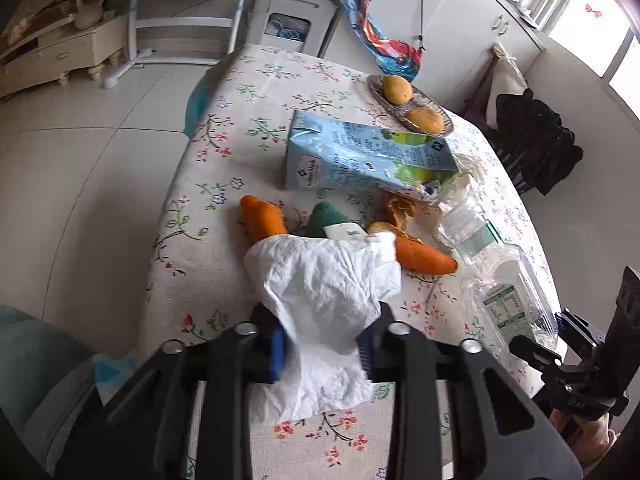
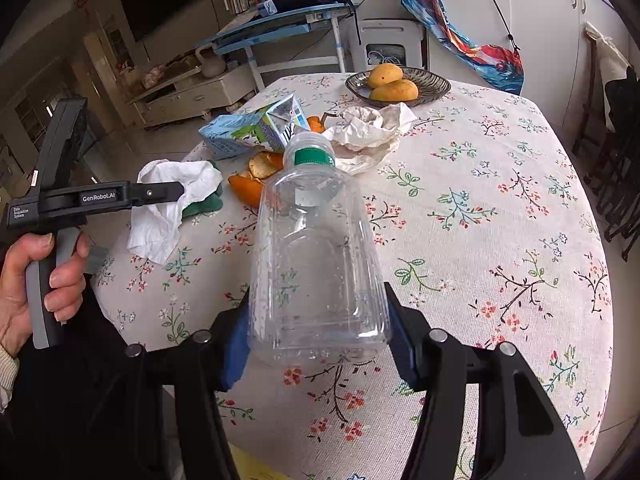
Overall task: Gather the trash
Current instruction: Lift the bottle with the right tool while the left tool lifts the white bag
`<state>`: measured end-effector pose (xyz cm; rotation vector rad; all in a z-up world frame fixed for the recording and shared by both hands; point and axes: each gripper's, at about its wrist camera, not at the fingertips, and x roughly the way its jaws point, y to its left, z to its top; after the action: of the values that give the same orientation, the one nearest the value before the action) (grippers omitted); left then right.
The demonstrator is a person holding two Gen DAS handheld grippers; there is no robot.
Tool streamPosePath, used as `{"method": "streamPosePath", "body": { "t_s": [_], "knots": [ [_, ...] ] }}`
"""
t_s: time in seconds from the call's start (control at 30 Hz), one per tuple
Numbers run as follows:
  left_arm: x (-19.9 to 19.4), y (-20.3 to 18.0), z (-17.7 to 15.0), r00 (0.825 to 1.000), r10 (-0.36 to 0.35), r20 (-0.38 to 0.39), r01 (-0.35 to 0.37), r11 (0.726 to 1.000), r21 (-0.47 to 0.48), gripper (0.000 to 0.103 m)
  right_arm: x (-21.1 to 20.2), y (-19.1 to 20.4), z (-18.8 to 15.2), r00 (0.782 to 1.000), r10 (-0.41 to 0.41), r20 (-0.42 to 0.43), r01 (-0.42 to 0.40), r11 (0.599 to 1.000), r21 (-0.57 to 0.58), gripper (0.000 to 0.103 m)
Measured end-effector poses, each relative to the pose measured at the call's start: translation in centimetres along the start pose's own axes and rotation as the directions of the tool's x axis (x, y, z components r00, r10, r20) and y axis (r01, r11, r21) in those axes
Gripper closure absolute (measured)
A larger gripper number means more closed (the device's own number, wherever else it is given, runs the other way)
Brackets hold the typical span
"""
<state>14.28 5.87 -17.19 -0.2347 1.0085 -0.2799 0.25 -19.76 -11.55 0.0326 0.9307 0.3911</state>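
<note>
Here the left tool (image 1: 322, 354) pinches the white tissue (image 1: 320, 280); the right tool (image 2: 320, 344) clamps the clear bottle (image 2: 316, 264).

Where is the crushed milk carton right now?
The milk carton lies on its side mid-table, just in front of the fruit dish, with orange peel beside it on the near side.

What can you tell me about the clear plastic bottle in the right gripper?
The clear plastic bottle is see-through, squarish and ribbed, and looks empty. A green label band circles its neck; no cap shows. The right gripper has its blue pads clamped on the sides near the base, holding it tilted with the neck pointing away over the floral tablecloth. Only the pads appear to touch it.
</note>
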Motion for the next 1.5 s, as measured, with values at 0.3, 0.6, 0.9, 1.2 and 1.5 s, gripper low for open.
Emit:
{"method": "streamPosePath", "body": {
  "t_s": [0.3, 0.6, 0.9, 1.2, 1.5],
  "knots": [
    [-5.0, -2.6, -2.2, 0.991, -0.054, 0.123, 0.039, 0.992, 0.117, 0.095, -0.6, 0.2, -0.3, 0.999, -0.028, 0.036, 0.028, 0.999, -0.018, 0.046],
    [-7.4, -3.9, -4.6, 0.982, -0.016, 0.190, -0.014, 0.988, 0.155, 0.095, -2.1, -0.6, -0.8, 0.997, 0.008, 0.073, -0.012, 0.998, 0.062, 0.046],
    [-7.7, -4.2, -5.4, 0.982, -0.009, 0.191, -0.024, 0.985, 0.169, 0.095, 0.5, 1.9, 0.6, 0.995, -0.099, 0.012, 0.100, 0.994, -0.055, 0.029],
    [-7.8, -5.0, -5.6, 0.975, 0.020, 0.220, -0.069, 0.974, 0.218, 0.095, 2.4, 2.2, 1.8, 0.991, -0.132, -0.014, 0.131, 0.990, -0.059, 0.048],
    [-8.6, -6.0, -6.0, 0.966, 0.026, 0.258, -0.095, 0.961, 0.259, 0.095, -1.7, -0.8, 0.3, 0.994, 0.071, 0.085, -0.084, 0.985, 0.152, 0.049]
  ]
}}
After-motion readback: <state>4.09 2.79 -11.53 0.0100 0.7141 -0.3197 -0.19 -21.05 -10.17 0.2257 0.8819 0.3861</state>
